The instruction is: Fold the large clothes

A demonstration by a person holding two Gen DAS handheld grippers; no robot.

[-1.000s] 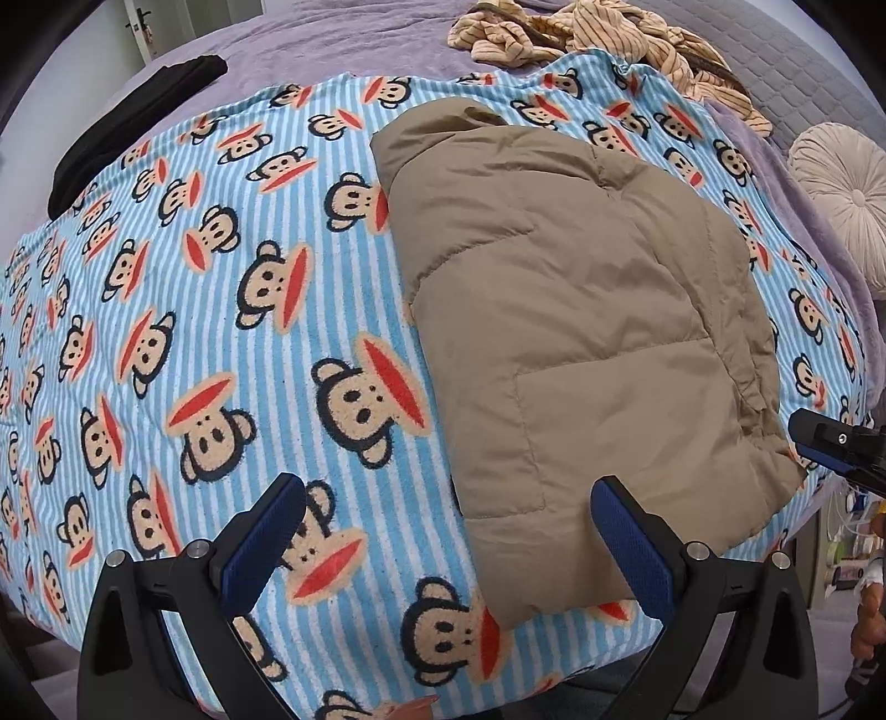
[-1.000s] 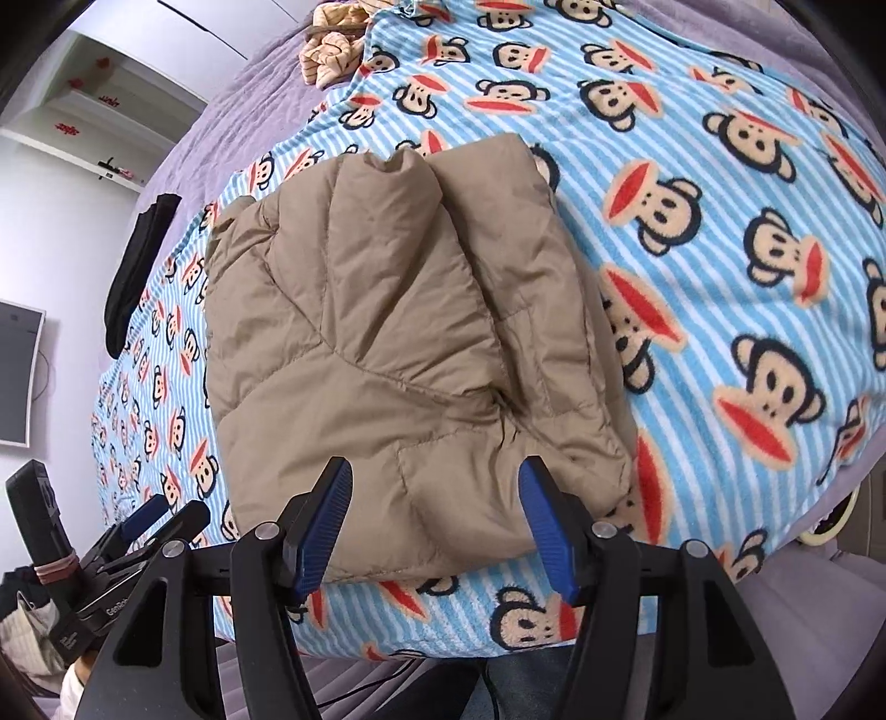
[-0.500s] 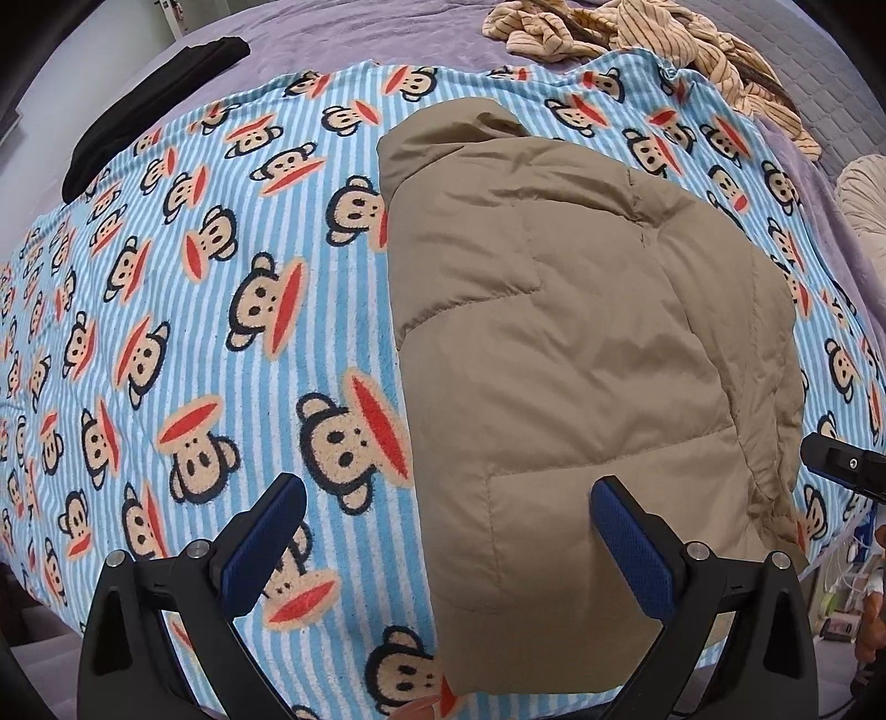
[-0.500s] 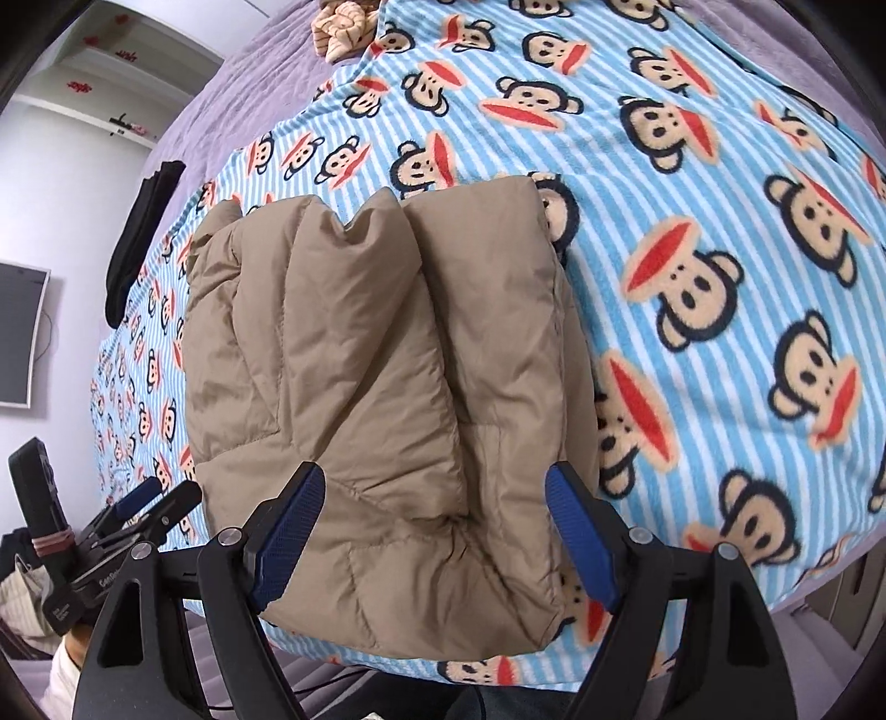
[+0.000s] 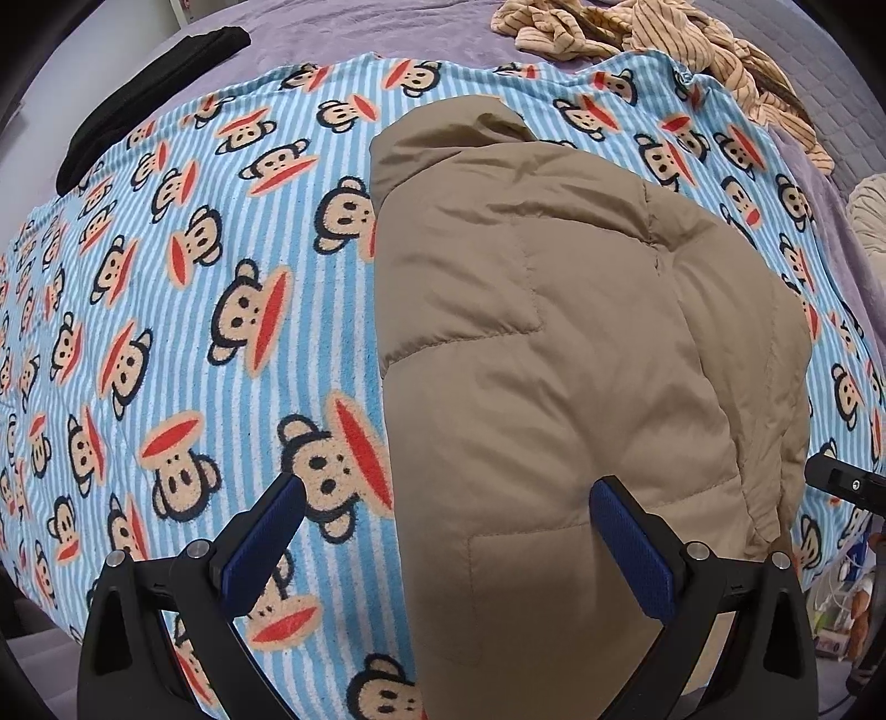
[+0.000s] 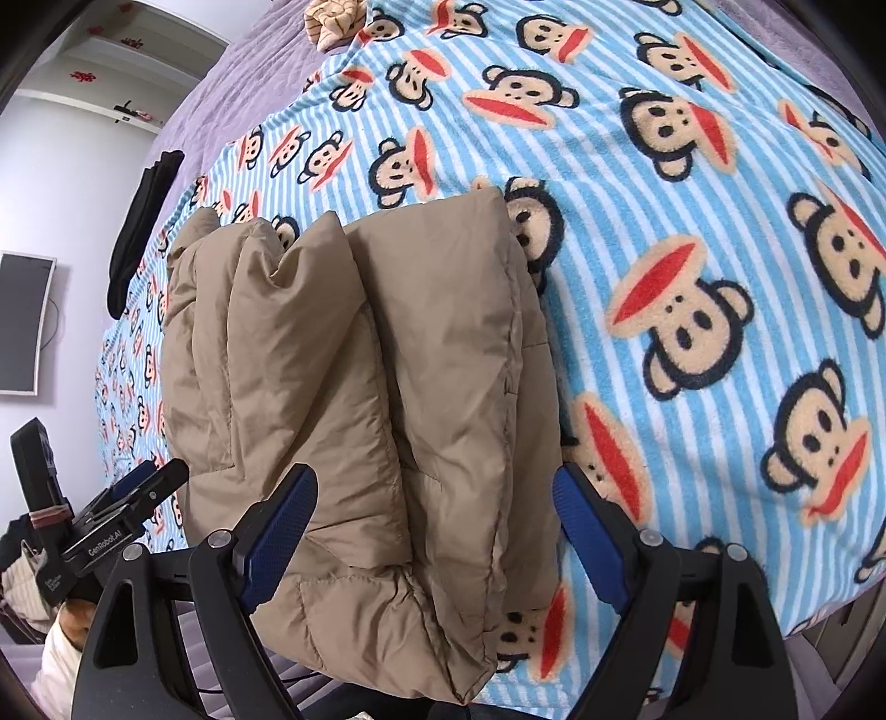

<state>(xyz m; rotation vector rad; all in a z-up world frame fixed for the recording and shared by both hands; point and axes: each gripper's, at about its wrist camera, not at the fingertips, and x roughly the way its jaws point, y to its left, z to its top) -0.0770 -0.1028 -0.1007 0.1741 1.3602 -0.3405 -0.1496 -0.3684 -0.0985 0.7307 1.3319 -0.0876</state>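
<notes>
A tan padded jacket [image 5: 554, 354] lies folded lengthwise on a blue striped monkey-print blanket [image 5: 183, 288]; it also shows in the right wrist view [image 6: 354, 376]. My left gripper [image 5: 443, 537] is open and empty, low over the jacket's near left edge. My right gripper [image 6: 437, 526] is open and empty, straddling the jacket's near right corner, which hangs at the blanket's [image 6: 692, 232] front edge. The left gripper also shows at the left in the right wrist view [image 6: 124, 501].
A black garment [image 5: 133, 94] lies at the far left on the purple bedspread [image 5: 343, 27]. A striped beige garment [image 5: 664, 39] is bunched at the far right. A round cushion [image 5: 869, 216] sits at the right edge. A wall screen [image 6: 22, 321] hangs left.
Both grippers have moved in closer and lower over the jacket's near end. The right gripper's jaws have opened wider. The jacket has not moved.
</notes>
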